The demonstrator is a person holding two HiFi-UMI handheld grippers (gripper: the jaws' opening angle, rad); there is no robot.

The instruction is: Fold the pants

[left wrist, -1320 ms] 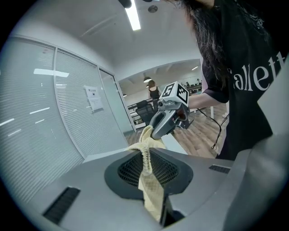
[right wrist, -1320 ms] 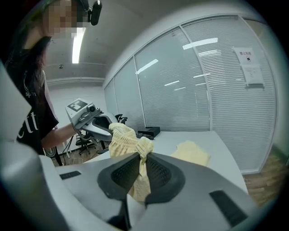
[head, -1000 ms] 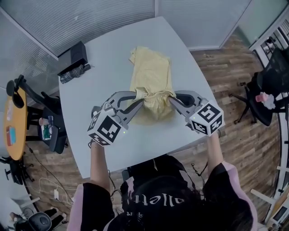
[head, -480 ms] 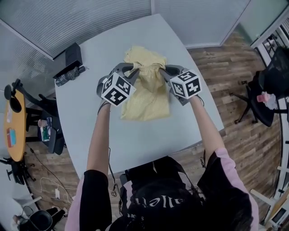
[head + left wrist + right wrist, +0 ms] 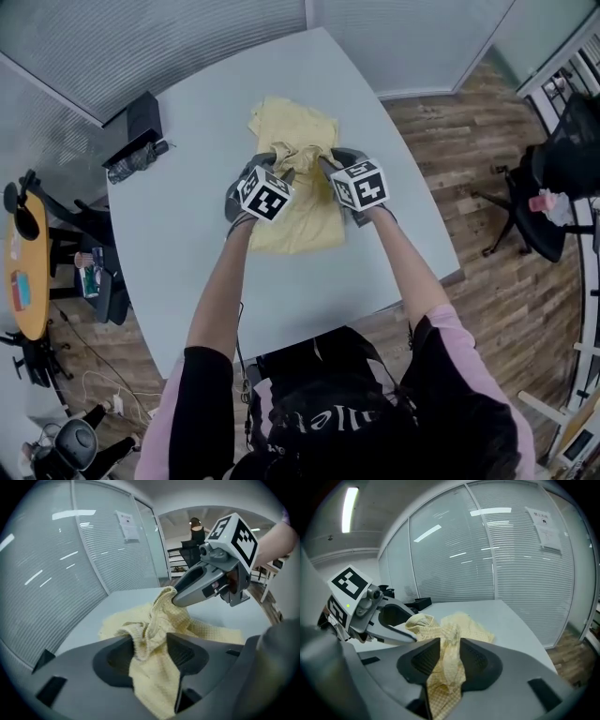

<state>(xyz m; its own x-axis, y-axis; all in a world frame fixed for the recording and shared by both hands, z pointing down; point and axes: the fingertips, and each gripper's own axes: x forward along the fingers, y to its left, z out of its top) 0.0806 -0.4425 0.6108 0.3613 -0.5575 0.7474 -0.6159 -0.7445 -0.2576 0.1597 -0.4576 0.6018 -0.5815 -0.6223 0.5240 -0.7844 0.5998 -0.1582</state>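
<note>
The pale yellow pants (image 5: 292, 129) lie folded on the grey table (image 5: 187, 234), their near end doubled over onto the far part. My left gripper (image 5: 277, 156) and right gripper (image 5: 326, 156) sit side by side low over the fold's bunched top edge. In the left gripper view the jaws of the left gripper (image 5: 150, 649) are opening, with loose yellow cloth (image 5: 154, 681) hanging between them. In the right gripper view the right gripper (image 5: 450, 656) is opening too, a strip of the pants (image 5: 447, 667) still in its gap. Each gripper shows in the other's view.
A black box (image 5: 141, 114) with a dark bundle beside it stands at the table's far left edge. Glass walls with blinds run behind the table. An orange side table (image 5: 23, 272) is at the left, a black office chair (image 5: 562, 159) at the right.
Both grippers carried the pants' near end away from the person, over the far part, and came down toward the table. The cloth went from lifted to doubled over.
</note>
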